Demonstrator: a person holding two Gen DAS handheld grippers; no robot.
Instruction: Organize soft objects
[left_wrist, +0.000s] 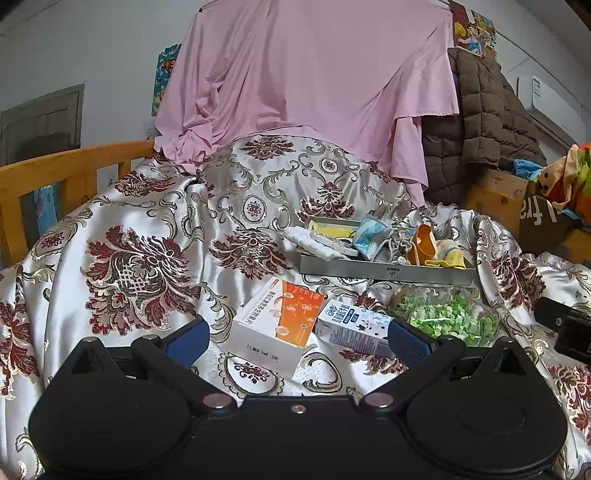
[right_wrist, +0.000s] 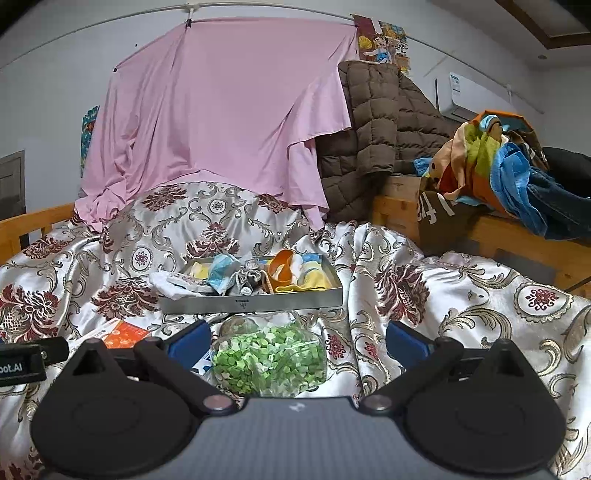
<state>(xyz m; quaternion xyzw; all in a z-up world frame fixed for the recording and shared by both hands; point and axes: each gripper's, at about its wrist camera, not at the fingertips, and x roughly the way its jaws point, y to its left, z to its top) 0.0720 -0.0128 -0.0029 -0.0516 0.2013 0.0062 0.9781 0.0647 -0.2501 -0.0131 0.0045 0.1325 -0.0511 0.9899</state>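
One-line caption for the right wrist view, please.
Open right gripper hovers over a bag of green pieces on the patterned bedspread, facing a metal tray holding soft items.

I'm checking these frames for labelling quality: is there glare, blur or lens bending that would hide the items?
Left wrist view: sheen on the satin bedspread, the wooden rail bowed by the fisheye, dark corners; the tray stays sharp. Right wrist view: even light, the curtain rod curved, glints on the clear bag of green bits; no motion blur.
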